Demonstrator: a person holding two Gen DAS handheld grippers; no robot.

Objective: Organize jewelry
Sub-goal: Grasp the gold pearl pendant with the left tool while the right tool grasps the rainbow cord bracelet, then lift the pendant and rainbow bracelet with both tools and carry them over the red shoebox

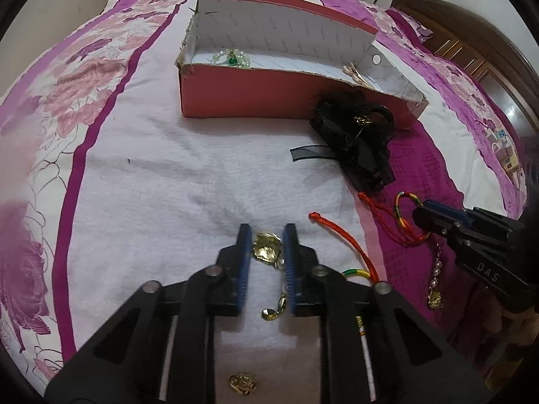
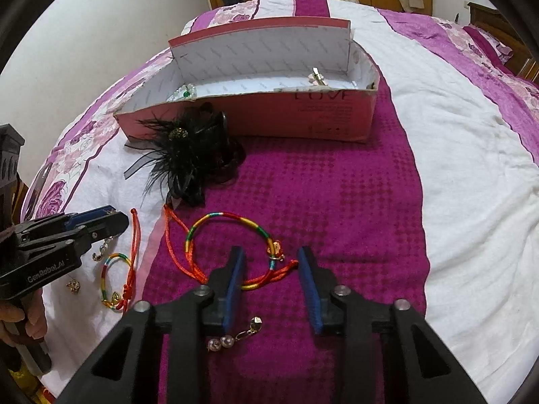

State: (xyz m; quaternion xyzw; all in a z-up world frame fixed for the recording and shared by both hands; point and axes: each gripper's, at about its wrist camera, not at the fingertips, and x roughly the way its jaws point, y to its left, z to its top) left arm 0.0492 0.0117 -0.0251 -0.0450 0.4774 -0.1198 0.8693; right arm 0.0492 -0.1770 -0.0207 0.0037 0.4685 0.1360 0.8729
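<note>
My left gripper (image 1: 266, 235) stands open with a gold leaf earring (image 1: 267, 252) between its blue pads on the white towel; its gold drop (image 1: 269, 313) lies nearer. It also shows in the right wrist view (image 2: 114, 217). My right gripper (image 2: 271, 259) is open over a multicoloured cord bracelet (image 2: 232, 235) on the magenta bedspread; a pearl earring (image 2: 232, 336) lies below its left finger. The open red box (image 1: 256, 94) holds a green bead bracelet (image 1: 232, 58) and a hair clip (image 1: 353, 72).
A black feather hair piece (image 2: 188, 155) lies against the box front. A second cord bracelet (image 2: 116, 279) with red cords, a small gold charm (image 2: 73, 285) and another gold piece (image 1: 243, 383) lie on the white towel. A wooden headboard (image 1: 471, 50) stands at the right.
</note>
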